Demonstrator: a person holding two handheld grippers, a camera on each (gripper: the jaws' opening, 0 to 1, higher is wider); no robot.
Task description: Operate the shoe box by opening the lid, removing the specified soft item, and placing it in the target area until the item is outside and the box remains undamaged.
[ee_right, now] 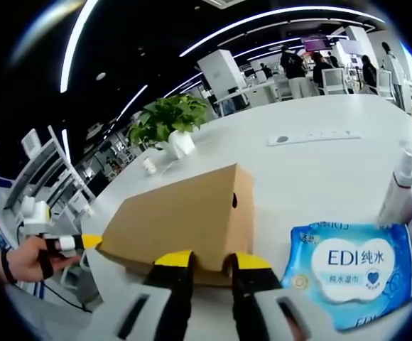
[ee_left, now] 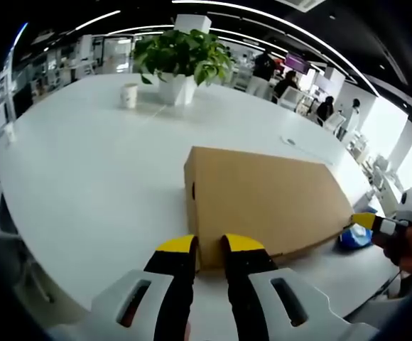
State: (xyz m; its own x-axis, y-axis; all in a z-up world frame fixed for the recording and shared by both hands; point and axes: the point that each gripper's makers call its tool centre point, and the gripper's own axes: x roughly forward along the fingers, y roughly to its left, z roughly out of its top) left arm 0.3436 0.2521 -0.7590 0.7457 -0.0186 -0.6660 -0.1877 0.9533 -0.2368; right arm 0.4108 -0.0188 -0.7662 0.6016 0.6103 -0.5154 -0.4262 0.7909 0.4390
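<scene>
At opposite ends of the shoe box (ee_left: 263, 202), both grippers (ee_left: 209, 245) (ee_right: 209, 261) meet its edges.

One item carries readable print — the blue and white soft pack (ee_right: 355, 273) at the lower right of the right gripper view. On its white oval label stand the Latin letters "EDI" in dark blue, followed by the Chinese characters "纯水", with a small blue heart printed beneath them. Under the heart runs a further line of smaller Chinese characters, too small to make out, and along the pack's top edge there is fine print that cannot be read either. In the left gripper view the same pack (ee_left: 354, 236) shows as a blue scrap at the right edge — no lettering legible.
</scene>
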